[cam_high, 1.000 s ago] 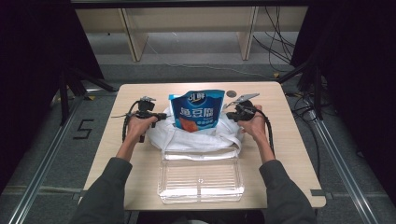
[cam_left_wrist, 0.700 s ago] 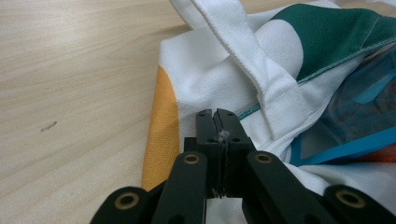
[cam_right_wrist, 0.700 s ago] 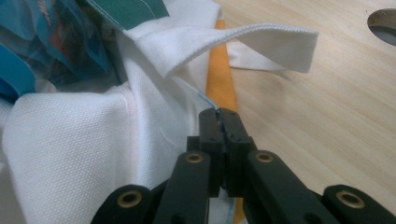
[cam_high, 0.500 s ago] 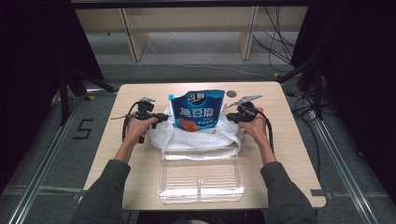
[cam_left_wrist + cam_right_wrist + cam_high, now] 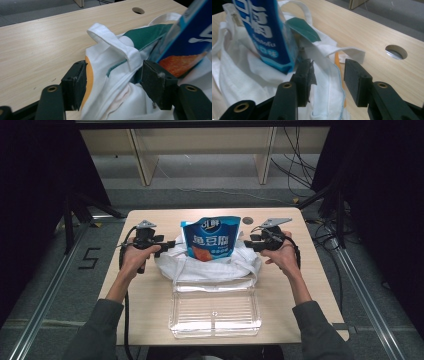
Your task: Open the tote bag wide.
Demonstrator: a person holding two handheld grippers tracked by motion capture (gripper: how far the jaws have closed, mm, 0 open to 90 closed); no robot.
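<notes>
A white tote bag lies slumped in the middle of the table, and a blue snack pouch stands upright in it. My left gripper is at the bag's left rim. In the left gripper view its jaws have just been opening and stand apart, with the bag's handle and loose cloth between them. My right gripper is at the bag's right rim. Its jaws have also just been opening, and the bag's hem hangs slack between them beside the pouch.
A clear plastic tray sits at the table's near edge, just in front of the bag. A round cable hole is at the back of the tabletop. Bare wood lies left and right of the bag. Shelving and cables are beyond the table.
Both hands have drawn slightly outward and up from the bag's sides. The bag and the pouch stay where they were.
</notes>
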